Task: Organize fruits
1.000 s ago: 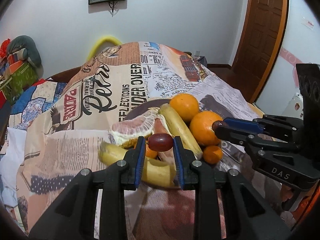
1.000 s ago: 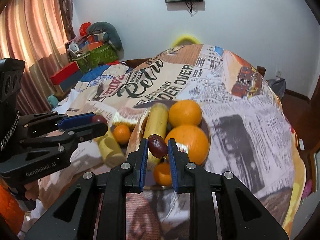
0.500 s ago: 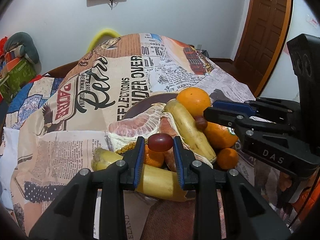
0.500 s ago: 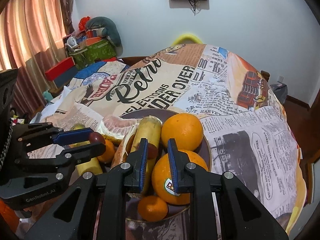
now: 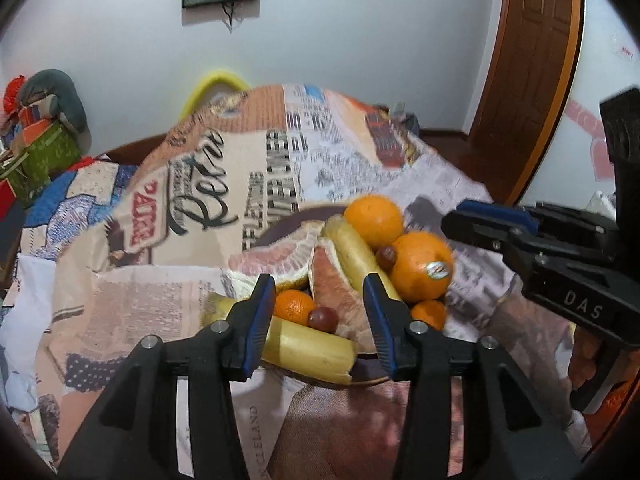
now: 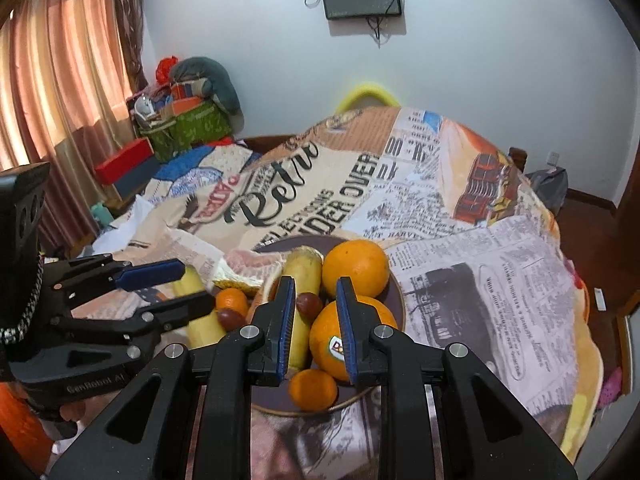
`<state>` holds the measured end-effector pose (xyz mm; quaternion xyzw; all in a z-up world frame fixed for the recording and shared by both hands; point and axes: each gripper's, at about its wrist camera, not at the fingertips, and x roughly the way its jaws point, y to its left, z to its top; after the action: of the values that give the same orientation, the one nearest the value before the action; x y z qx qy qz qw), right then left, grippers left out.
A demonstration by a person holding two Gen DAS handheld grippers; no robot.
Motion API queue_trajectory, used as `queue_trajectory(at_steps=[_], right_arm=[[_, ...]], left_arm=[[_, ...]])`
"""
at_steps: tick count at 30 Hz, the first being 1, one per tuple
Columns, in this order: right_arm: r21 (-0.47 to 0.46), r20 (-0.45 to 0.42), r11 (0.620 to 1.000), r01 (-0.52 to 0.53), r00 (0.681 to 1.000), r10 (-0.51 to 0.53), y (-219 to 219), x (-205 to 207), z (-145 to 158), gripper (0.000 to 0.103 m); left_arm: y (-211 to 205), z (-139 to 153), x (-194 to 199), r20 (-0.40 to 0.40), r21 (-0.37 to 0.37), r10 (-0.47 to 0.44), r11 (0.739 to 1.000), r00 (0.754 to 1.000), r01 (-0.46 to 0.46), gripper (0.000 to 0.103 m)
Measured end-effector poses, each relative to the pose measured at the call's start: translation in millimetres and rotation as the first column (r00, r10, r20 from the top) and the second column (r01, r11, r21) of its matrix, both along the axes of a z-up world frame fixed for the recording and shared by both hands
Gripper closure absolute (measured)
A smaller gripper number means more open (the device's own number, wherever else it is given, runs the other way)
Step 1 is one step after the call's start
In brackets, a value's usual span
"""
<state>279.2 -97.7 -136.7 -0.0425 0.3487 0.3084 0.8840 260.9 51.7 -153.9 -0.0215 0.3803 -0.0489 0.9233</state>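
A dark plate (image 6: 394,286) on the newspaper-print cloth holds two oranges (image 6: 355,267) (image 5: 422,265), two small mandarins (image 6: 313,389) (image 5: 293,306), two bananas (image 6: 301,280) (image 5: 308,343), and pomelo pieces (image 5: 276,254). One dark red grape (image 5: 322,317) lies on the banana between my left gripper's open jaws. Another grape (image 6: 309,304) lies between banana and orange, just ahead of my right gripper. My left gripper (image 5: 320,314) is open and empty. My right gripper (image 6: 314,320) is open and empty above the plate.
The plate sits near the front of a bed or table covered by the printed cloth (image 6: 500,264). Boxes and bags (image 6: 180,120) pile up at the far left by the curtain. A wooden door (image 5: 528,60) stands at the right.
Both grippers opened and let go of their grapes, which now rest among the fruit on the plate. Both grippers drew back slightly.
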Motion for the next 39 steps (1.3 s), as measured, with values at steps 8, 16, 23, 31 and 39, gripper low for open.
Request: queue_trajectory(at_steps=[8, 16, 23, 31, 39], right_arm=[[0.059, 0.141, 0.998, 0.018, 0.990, -0.027, -16.4, -54.4, 67.3, 0.084], [0.172, 0.310, 0.985, 0.019, 0.948, -0.072, -38.8, -131.9, 133.9, 0.063], [0.245, 0.395, 0.968, 0.048, 0.907, -0.145, -51.5, -179.5, 154.2, 0.034], [0.244, 0.423, 0.966, 0.089, 0.886, -0.189, -48.7, -193.1, 149.6, 0.012], [0.253, 0.446, 0.961, 0.110, 0.868, -0.217, -52.5, -204.3, 147.6, 0.000]], left_arm=[[-1.4, 89.6, -65.3, 0.212, -0.035, 0.041, 0.999, 0.976, -0.035, 0.058], [-15.5, 163.3, -153.8, 0.432, -0.040, 0.063, 0.998, 0.900, -0.051, 0.045], [-25.7, 182.6, -203.6, 0.516, -0.031, 0.071, 0.997, 0.853, -0.064, 0.027], [-27.6, 183.5, -226.3, 0.537, -0.015, 0.078, 0.996, 0.840, -0.083, 0.004], [-28.2, 177.9, -230.7, 0.535, -0.011, 0.085, 0.996, 0.840, -0.094, 0.002]])
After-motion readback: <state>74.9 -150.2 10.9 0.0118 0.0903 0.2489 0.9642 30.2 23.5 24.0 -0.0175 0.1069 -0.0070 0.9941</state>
